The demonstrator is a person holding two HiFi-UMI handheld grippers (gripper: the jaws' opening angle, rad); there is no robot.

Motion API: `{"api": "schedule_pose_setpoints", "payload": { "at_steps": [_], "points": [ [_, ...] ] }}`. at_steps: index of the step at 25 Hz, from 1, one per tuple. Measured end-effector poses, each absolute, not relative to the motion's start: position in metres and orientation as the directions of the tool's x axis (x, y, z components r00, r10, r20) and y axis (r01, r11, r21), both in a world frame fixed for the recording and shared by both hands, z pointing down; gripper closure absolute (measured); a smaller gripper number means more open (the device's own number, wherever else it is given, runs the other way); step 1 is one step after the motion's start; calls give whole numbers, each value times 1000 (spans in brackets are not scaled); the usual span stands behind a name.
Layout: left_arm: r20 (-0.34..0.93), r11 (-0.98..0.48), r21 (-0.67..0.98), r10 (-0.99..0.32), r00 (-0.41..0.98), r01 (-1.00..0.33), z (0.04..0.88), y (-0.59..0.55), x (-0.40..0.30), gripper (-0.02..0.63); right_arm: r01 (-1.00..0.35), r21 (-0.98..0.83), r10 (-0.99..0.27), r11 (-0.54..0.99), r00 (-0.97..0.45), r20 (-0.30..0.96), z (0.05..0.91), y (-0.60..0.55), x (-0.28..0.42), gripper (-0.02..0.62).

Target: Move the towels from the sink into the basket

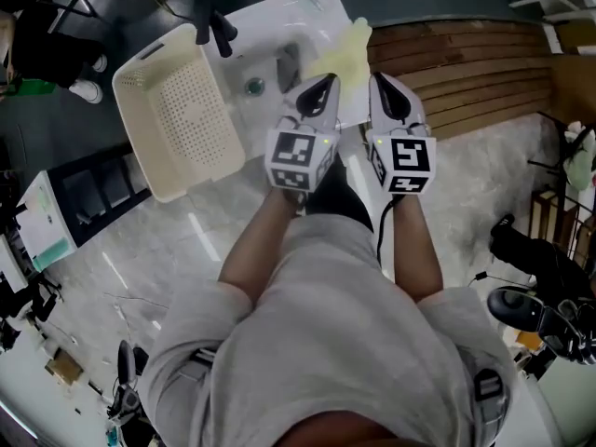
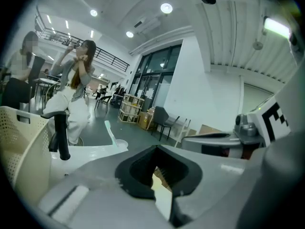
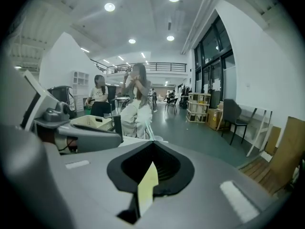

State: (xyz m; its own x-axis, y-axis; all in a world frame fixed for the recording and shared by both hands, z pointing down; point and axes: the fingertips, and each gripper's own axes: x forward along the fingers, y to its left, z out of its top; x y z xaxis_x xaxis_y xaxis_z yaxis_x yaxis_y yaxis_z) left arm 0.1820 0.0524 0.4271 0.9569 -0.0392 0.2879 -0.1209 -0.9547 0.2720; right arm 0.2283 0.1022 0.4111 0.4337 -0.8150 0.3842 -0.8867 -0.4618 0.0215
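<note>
Yellow towel lies crumpled on the right side of a white sink, partly over the basin's edge and out of the basket, as a person in a grey shirt holds two hand-held grippers over the counter. The left gripper and the right gripper point forward side by side, near each other but apart, their tips just short of the towel. The left one is over the basin and the right one over the counter's right end.

Both pairs of jaws are pressed together. In each gripper view the dark pads meet and leave only a thin slit, through which a sliver of pale yellow shows – most clearly in the right gripper view. Neither view shows cloth bunched or gripped between the pads.

A cream perforated basket stands just beside the sink on its left, its long side running along the counter. A black faucet rises at the sink's far left corner, between the basket and the basin. Wooden decking lies to the right of the sink, and pale marble floor spreads beneath the person.

Beyond the jaws, the right gripper view takes in a bright hall – one person in pale clothes with hands raised, another seated further back.
</note>
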Motion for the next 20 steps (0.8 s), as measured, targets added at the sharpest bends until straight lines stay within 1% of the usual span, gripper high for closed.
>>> {"api": "schedule_pose_setpoints", "payload": {
  "at_steps": [5, 18, 20],
  "points": [
    [372, -953, 249, -68, 926, -171, 459, 53, 187, 589, -909, 2, -814, -416, 374, 444, 450, 99, 236, 589],
    [489, -933, 239, -122, 863, -267, 512, 51, 210, 589, -947, -55, -797, -316, 233, 558, 519, 90, 263, 586],
    [498, -931, 239, -126, 858, -276, 516, 51, 211, 589, -956, -62, -794, -287, 201, 574, 525, 86, 261, 503]
  ]
}}
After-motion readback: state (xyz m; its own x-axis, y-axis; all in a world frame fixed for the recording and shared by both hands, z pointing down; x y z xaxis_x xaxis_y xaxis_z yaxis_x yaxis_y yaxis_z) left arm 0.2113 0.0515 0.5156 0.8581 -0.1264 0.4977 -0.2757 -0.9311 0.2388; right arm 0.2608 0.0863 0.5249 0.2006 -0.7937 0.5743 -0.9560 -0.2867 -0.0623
